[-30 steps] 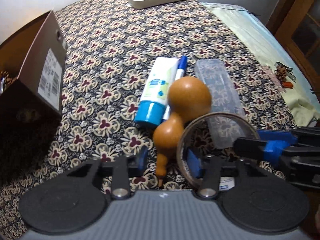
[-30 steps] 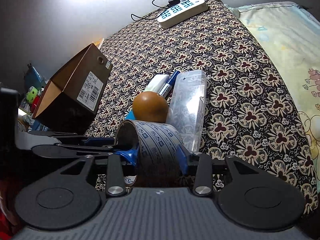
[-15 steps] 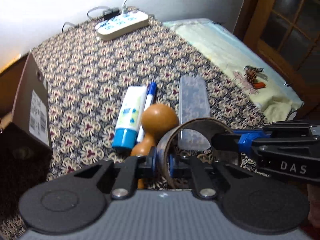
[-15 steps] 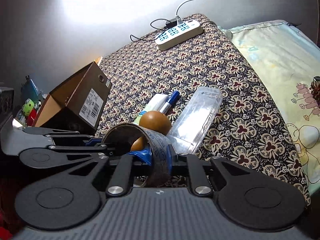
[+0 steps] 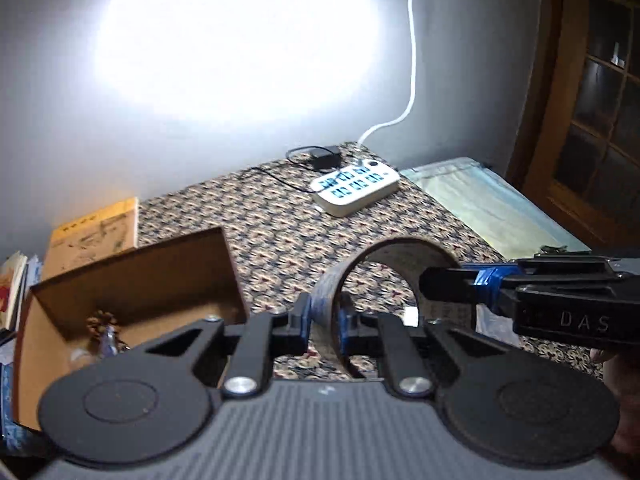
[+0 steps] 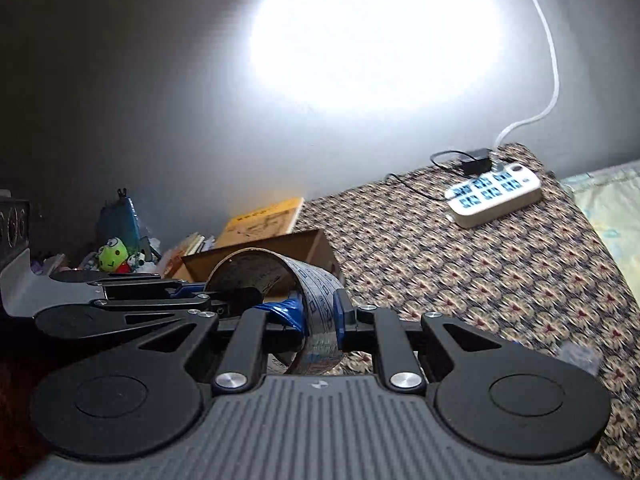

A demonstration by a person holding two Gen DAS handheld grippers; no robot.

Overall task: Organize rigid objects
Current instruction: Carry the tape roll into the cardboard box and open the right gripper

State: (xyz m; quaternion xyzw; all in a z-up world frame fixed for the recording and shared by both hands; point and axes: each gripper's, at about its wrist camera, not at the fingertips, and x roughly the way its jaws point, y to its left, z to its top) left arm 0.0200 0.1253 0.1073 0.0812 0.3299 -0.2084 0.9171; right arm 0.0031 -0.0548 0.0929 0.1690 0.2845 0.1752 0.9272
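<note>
Cardboard tape roll: wide brown ring point(image 5: 394, 280), lifted above the table, at centre.
Left gripper point(image 5: 323, 322): pinching the ring's near wall.
Right gripper point(image 6: 318, 316): clamped on the opposite wall.
Advice: carry level toward open brown cardboard box point(image 5: 132, 280) at 9 o'clock; release one side first.
Surface: floral-patterned tablecloth point(image 5: 280, 232); white power strip point(image 5: 356, 191) at 12 o'clock.
Room: grey lit wall.

The left gripper point(image 5: 323, 322) pinches the near rim of a tape roll point(image 5: 384, 276) — the right gripper point(image 5: 448, 286) grips its right side — above the patterned cloth point(image 5: 280, 232), an open cardboard box point(image 5: 132, 280) at left.
</note>
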